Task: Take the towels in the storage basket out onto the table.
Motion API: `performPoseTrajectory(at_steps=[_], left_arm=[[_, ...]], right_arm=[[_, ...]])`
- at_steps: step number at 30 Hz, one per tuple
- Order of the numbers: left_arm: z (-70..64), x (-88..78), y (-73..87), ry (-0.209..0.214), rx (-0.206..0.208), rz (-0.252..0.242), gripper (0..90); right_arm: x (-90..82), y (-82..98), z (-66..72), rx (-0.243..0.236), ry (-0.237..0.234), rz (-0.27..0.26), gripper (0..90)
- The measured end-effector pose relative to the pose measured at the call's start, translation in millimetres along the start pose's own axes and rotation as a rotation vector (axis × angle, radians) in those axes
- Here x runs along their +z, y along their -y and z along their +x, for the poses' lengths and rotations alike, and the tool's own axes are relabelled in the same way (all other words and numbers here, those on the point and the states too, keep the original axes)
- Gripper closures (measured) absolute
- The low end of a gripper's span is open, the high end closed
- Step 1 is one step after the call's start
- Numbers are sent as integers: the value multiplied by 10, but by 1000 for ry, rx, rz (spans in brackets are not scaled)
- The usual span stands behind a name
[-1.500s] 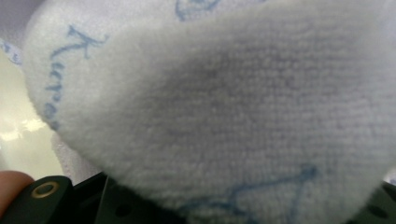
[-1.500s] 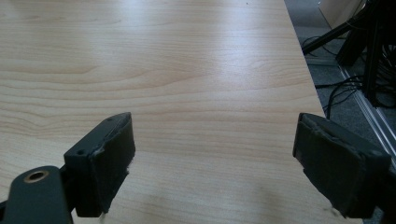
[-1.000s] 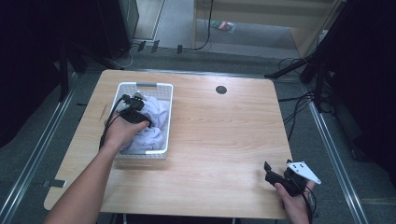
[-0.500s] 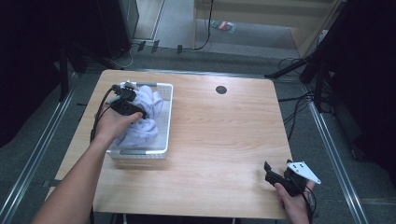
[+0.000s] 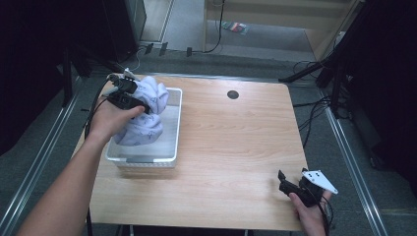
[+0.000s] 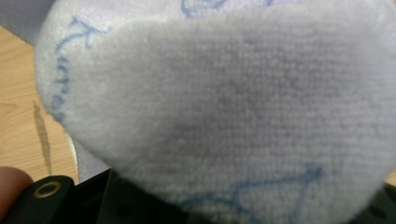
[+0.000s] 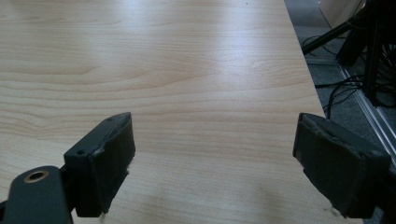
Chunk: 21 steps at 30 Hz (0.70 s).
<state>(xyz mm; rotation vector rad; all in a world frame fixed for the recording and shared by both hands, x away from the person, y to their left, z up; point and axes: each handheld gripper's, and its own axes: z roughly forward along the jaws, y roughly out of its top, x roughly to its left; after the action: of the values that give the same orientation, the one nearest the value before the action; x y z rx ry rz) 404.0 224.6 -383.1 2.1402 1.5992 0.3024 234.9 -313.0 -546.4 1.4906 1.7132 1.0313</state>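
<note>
the soft, fleecy pale-lilac towel (image 5: 143,114), bunched in folds, hangs over the white slatted plastic basket (image 5: 169,142) at the table's left, clamped in the left gripper (image 5: 129,96). the right gripper (image 7: 212,163), near right, gapes wide over smooth wood-grain table (image 5: 231,147), holding nothing.

Dim surroundings, tabletop glare, blurred close-up

Your arms are bare, no sleeves. Both claws are black; your right claw (image 5: 290,184) carries a grey three-cornered plate, your left claw (image 5: 129,96) trails black cable.
</note>
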Motion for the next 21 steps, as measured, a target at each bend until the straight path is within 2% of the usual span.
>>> performPoseTrajectory(at_steps=[3,9,21], left_arm=[[1,-74,-34,3,10,-4,542],[-51,-119,-64,4,23,-11,540],[-279,-110,-140,30,49,-12,534]], right_arm=[[0,0,1,-1,0,0,128],[-3,2,3,0,6,-6,119],[-8,4,11,-7,12,-10,113]])
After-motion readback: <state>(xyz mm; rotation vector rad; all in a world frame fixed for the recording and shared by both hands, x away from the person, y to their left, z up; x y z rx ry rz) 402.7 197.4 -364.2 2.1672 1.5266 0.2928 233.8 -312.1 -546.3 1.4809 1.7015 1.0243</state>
